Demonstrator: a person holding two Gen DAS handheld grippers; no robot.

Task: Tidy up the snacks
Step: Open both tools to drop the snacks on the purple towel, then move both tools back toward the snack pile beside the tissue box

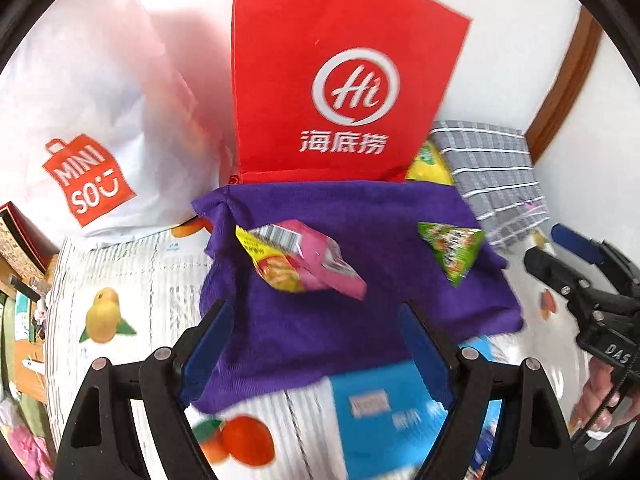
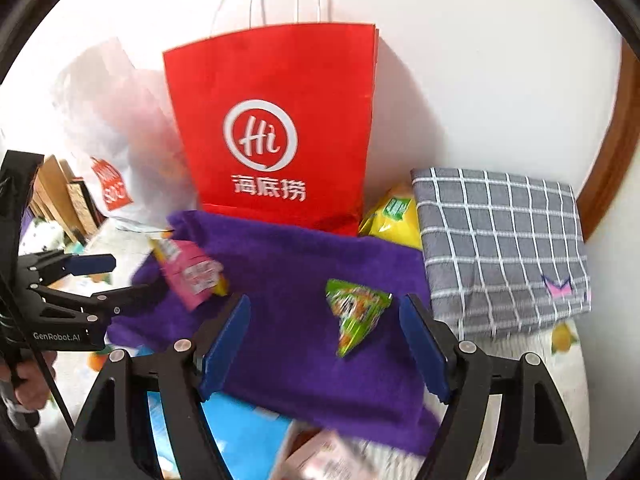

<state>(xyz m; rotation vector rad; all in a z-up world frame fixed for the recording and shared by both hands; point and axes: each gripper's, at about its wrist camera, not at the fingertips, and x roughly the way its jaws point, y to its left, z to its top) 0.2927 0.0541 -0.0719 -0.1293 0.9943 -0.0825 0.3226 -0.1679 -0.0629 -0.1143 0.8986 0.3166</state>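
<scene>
Both tongs, left gripper (image 1: pixel 316 320) and right gripper (image 2: pixel 324 320), stand spread and hold nothing above the purple towel (image 1: pixel 360 320). Pink snack packet (image 1: pixel 304 260) and green triangular snack (image 2: pixel 354 316) lie on the towel, well inside its edges.

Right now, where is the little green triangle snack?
The green triangle snack lies on the purple towel, right of the pink packet, in front of the red bag, near the grey checked cloth.

In front of me a pink-and-yellow snack packet (image 1: pixel 298 258) lies flat on the purple towel (image 1: pixel 352 328); well right of it lies a green triangular snack packet (image 2: pixel 354 314), also on the towel.
</scene>
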